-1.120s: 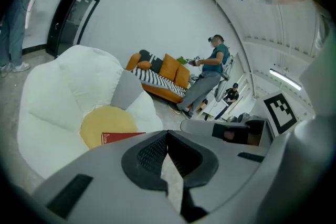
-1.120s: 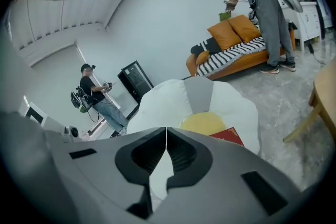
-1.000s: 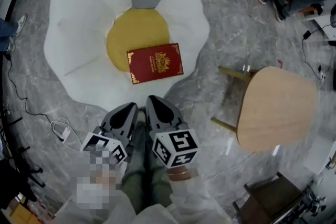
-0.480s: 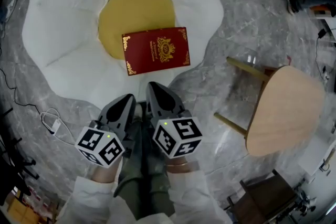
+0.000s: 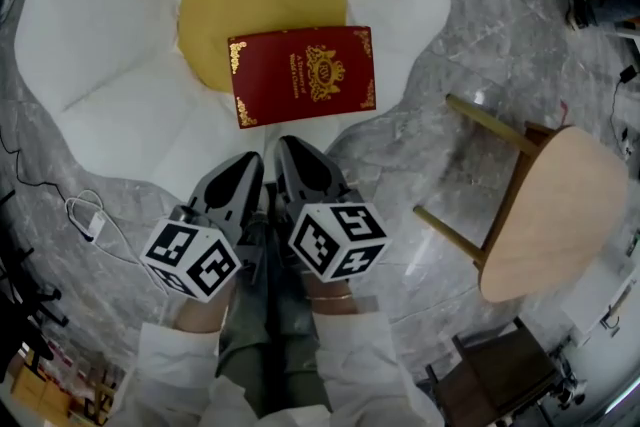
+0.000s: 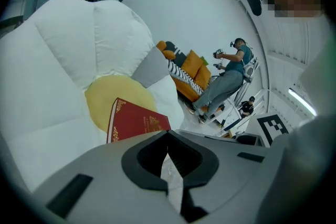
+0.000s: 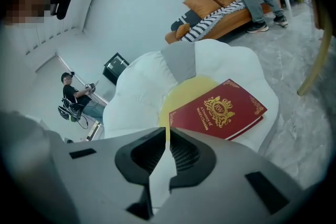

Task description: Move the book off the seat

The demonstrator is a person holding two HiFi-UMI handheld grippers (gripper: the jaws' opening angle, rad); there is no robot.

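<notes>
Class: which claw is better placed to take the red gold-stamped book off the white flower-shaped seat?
Probably the right claw: its shut tip lies nearer the red gold-stamped book than the left claw does.

Olive-green cloth trousers [image 5: 265,345] run down the middle. To either side of the trousers, loose white fabric sleeves [image 5: 175,367] reach to the wrists, and a thin brownish band [image 5: 332,297] circles the wrist to their right. Above the trousers, the left gripper [image 5: 248,165] and right gripper [image 5: 285,150] are smooth grey plastic shells tapering to rounded points, lined with black ribbed pads [image 7: 184,157]. Each bears a white cube with black square markers [image 5: 338,241], flanking the trousers' top.
</notes>
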